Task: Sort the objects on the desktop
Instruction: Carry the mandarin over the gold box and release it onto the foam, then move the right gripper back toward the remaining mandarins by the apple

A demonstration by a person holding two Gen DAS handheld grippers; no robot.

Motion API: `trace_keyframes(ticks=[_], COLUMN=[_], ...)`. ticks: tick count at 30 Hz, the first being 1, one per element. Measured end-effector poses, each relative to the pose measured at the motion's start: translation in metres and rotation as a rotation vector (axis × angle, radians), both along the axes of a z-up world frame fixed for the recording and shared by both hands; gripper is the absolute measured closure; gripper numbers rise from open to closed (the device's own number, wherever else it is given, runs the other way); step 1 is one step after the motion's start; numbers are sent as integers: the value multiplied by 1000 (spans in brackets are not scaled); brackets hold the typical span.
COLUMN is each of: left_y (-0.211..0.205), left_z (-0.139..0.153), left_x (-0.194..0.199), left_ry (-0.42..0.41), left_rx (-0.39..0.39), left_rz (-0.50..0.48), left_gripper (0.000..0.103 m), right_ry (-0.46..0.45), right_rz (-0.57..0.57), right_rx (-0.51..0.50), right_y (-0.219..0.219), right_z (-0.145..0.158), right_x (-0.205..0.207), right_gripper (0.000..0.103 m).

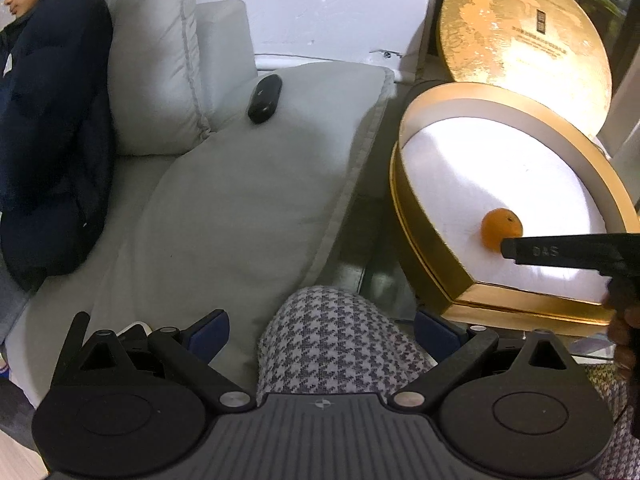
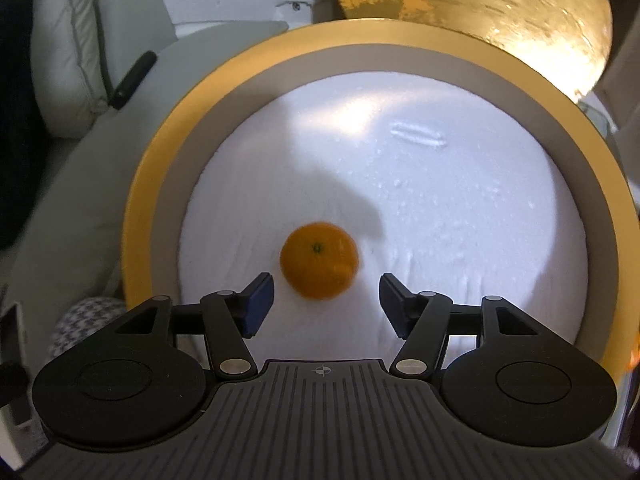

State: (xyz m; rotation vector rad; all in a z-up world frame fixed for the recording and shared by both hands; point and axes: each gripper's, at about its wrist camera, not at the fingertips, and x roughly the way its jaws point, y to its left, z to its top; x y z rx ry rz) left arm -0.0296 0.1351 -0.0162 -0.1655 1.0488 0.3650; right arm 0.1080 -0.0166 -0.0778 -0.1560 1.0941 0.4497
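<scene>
My right gripper (image 2: pixel 326 302) points down into the round gold box (image 2: pixel 152 184), and its jaws stand partly apart with nothing gripped. The orange (image 2: pixel 319 266) lies on the box's white floor just ahead of the blue pads (image 2: pixel 260 300), in line with the gap but beyond it, touching neither one. It is slightly blurred. It sits stem up, in the part of the box nearest me and a little toward the box's left wall. The rest of the white floor shows only a faint pressed mark further back. From the left wrist view, one black finger of my right gripper (image 1: pixel 560 250) reaches in over the near wall of the box (image 1: pixel 424 216), its tip right beside the orange (image 1: pixel 502 228); I cannot tell from there whether it touches.

My left gripper (image 1: pixel 320 332) has its jaws spread wide and holds nothing. It hangs over a knee in houndstooth fabric (image 1: pixel 340 344), to the left of the box and outside it.

The gold lid (image 1: pixel 524 48) leans upright behind the box. Left of the box lies a grey sofa cushion (image 1: pixel 248 208) with a black oval device (image 1: pixel 265 98) resting on its far end. Further left of the box, a person in a dark padded jacket (image 1: pixel 52 128) sits on the sofa.
</scene>
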Motion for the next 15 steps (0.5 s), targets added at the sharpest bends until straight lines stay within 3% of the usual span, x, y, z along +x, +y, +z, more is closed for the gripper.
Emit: trace_keyframes(ticks=[15], left_y=[-47], left_z=[23], left_x=[-1], left_ry=[-25], left_rx=[54], left_rz=[-122], left_gripper=[1], right_ry=[-83], right_rz=[-118], right_rx=[107], right_y=[-80], right_z=[64], right_x=[-63], right_gripper=[40])
